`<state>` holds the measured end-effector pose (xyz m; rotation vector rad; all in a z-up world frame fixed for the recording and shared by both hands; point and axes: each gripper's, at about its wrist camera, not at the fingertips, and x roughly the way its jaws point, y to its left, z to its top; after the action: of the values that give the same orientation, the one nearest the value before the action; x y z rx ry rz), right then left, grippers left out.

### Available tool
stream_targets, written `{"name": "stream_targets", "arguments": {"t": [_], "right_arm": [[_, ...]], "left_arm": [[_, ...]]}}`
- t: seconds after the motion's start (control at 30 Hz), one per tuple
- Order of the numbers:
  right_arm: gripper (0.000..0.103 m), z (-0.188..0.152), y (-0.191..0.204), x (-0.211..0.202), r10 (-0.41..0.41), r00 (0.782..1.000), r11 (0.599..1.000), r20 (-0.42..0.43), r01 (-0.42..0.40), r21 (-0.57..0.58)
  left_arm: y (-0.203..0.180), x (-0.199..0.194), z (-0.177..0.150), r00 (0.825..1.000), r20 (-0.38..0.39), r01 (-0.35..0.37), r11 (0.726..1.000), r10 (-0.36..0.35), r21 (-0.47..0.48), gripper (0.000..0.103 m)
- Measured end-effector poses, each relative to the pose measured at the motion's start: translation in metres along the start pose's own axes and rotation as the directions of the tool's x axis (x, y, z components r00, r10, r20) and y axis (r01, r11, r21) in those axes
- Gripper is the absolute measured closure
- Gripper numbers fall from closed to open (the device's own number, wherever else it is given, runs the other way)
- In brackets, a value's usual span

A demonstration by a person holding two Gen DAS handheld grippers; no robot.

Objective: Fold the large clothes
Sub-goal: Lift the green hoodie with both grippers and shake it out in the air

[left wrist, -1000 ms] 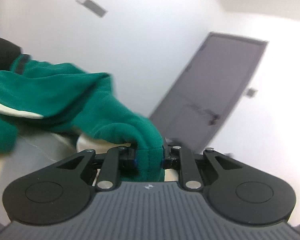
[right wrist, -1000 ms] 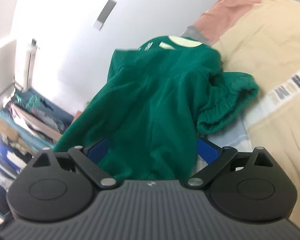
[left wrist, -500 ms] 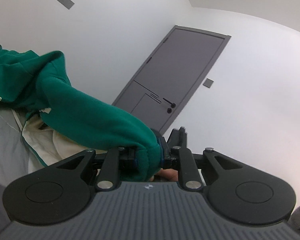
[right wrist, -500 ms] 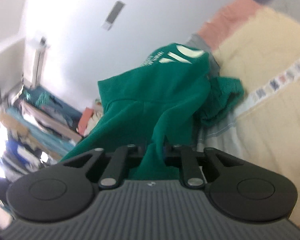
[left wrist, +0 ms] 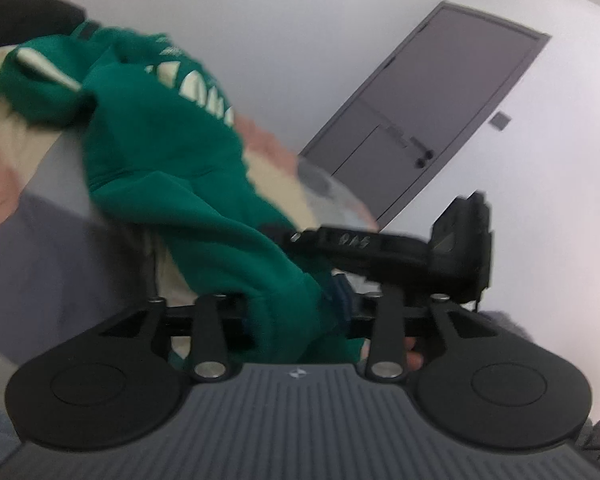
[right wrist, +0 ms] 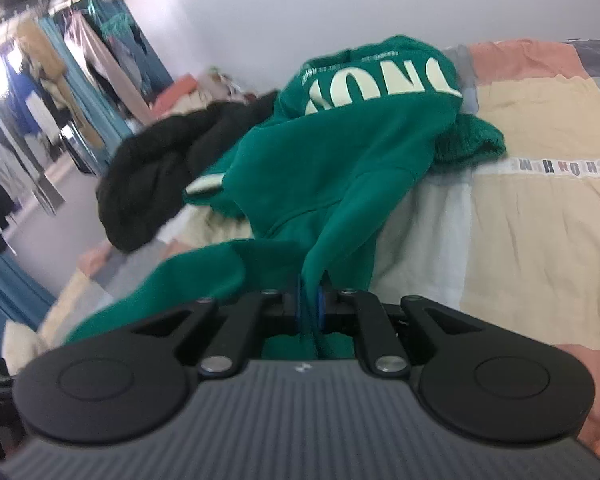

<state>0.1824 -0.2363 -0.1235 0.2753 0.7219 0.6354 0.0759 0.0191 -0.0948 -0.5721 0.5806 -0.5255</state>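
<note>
On the patchwork bed cover (right wrist: pixel 540 208) lies a green hoodie (right wrist: pixel 340 152); the right gripper (right wrist: pixel 309 304) pinches its fabric, while the left gripper (left wrist: pixel 296 312), jaws just opening, has a cuff between its fingers.

Right tongs (right wrist: pixel 309 306) clamped tight; left tongs (left wrist: pixel 290 312) just been opening.

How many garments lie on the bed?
2 in plain view. The green hoodie lies across the quilt, one edge pinched in the right gripper. The black garment is heaped to its left. More may be hidden behind them.
</note>
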Motion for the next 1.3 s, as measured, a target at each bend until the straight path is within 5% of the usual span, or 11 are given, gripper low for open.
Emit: {"name": "stream_targets", "arguments": {"t": [0.07,0.13,0.23,0.3,0.53,0.67,0.83,0.97,1.13,1.3], "right_arm": [[0.090,0.003,-0.003,0.003,0.001,1.000,1.000,-0.010,-0.001,0.016],[0.090,0.005,-0.007,0.003,-0.007,1.000,0.999,-0.010,0.008,0.034],[0.074,0.004,-0.006,-0.003,-0.031,0.999,0.997,-0.024,0.033,0.075],[0.046,0.003,-0.008,-0.012,-0.031,0.999,0.992,-0.026,0.034,0.124],[0.042,0.020,-0.016,-0.016,-0.018,1.000,0.983,0.004,0.017,0.185],[0.042,0.048,-0.036,-0.003,-0.061,0.997,0.958,0.036,0.049,0.283],[0.043,0.078,-0.091,0.020,-0.125,0.990,0.835,0.070,0.067,0.547],[0.044,0.091,-0.131,0.046,-0.222,0.974,0.763,0.048,0.142,0.631],[0.044,0.098,-0.171,0.083,-0.277,0.960,0.750,0.038,0.192,0.633],[0.046,0.102,-0.180,0.122,-0.247,0.969,0.809,0.013,0.199,0.553]], "left_arm": [[-0.002,-0.003,0.005,1.000,-0.006,-0.023,1.000,0.022,-0.014,0.034],[0.001,-0.012,0.003,0.999,-0.016,-0.036,0.998,0.035,-0.045,0.025],[0.005,-0.027,-0.005,0.993,-0.040,-0.111,0.991,0.108,-0.081,0.023],[0.009,-0.046,-0.006,0.993,-0.036,-0.119,0.987,0.116,-0.109,0.020],[0.008,-0.102,0.013,0.970,0.083,-0.225,0.972,0.230,-0.065,0.013],[0.026,-0.075,0.046,0.964,0.118,-0.230,0.971,0.236,-0.065,0.012],[0.074,-0.004,0.092,0.969,0.112,-0.200,0.965,0.221,-0.170,0.013],[0.110,0.049,0.116,0.969,0.104,-0.195,0.955,0.222,-0.225,0.013],[0.152,0.092,0.127,0.969,0.121,-0.178,0.945,0.217,-0.276,0.014],[0.188,0.124,0.128,0.974,0.131,-0.142,0.950,0.184,-0.280,0.023]]}}
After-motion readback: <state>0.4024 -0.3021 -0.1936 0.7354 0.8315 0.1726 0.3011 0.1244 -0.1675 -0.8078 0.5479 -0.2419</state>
